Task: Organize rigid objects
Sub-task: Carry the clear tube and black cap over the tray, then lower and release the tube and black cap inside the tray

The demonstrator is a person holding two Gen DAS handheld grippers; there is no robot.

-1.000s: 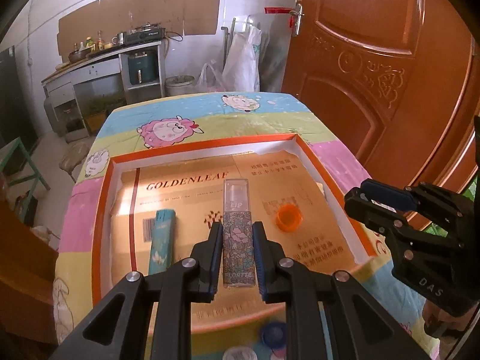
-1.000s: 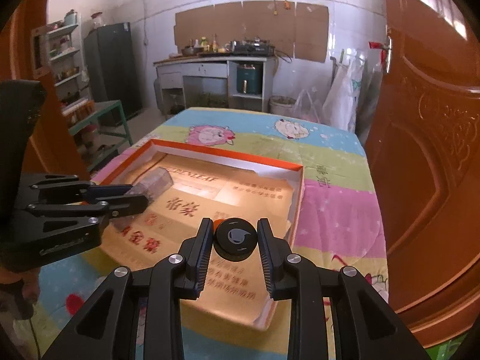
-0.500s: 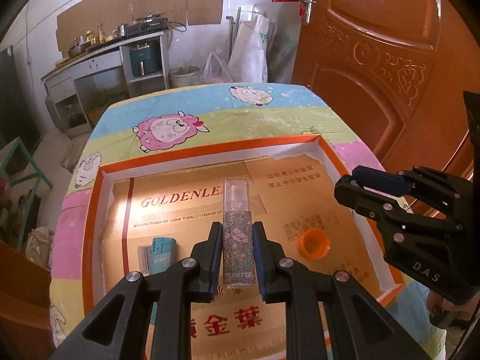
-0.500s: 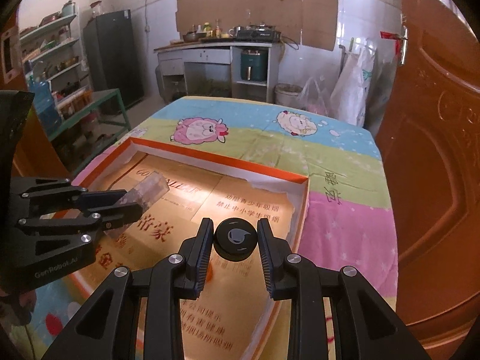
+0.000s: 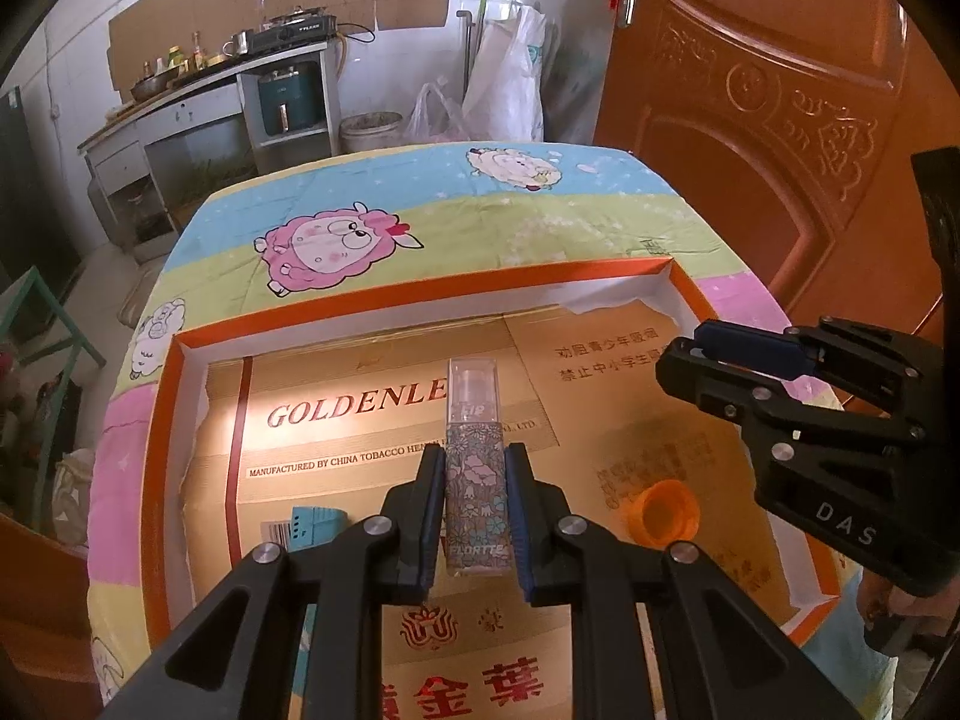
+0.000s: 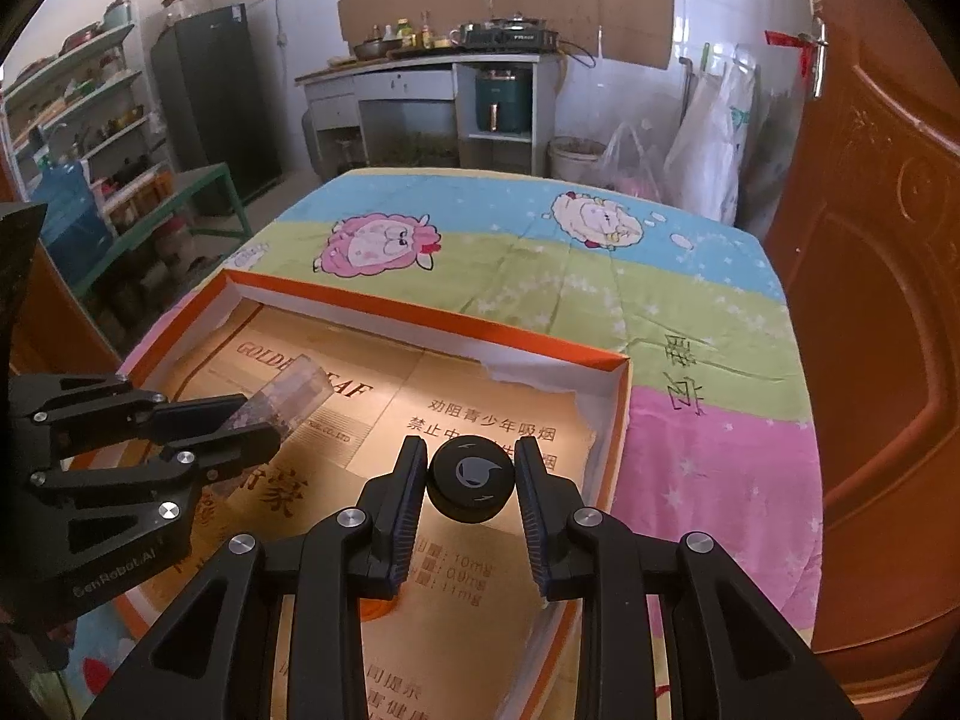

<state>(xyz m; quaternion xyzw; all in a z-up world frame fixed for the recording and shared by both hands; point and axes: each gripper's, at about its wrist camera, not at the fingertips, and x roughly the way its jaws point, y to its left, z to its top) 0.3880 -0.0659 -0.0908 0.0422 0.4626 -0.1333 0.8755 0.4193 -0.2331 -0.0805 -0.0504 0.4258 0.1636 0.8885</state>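
Above the orange-rimmed tray (image 5: 162, 480) on the worktop, the left gripper (image 5: 477, 516) clamps a floral lip-gloss tube (image 5: 477, 480) while the right gripper (image 6: 471, 504), at 3 o'clock, pinches a round black cap (image 6: 471, 480) that could roll once released.

The table (image 5: 540, 222) wears a striped cloth (image 6: 690, 324) printed with cartoon sheep. An orange-rimmed shallow box (image 5: 420, 294) sits directly on it, toward the near edge and reaching the right side.

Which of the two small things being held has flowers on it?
The slim lip gloss tube in the left gripper; the right gripper holds a plain black round cap.
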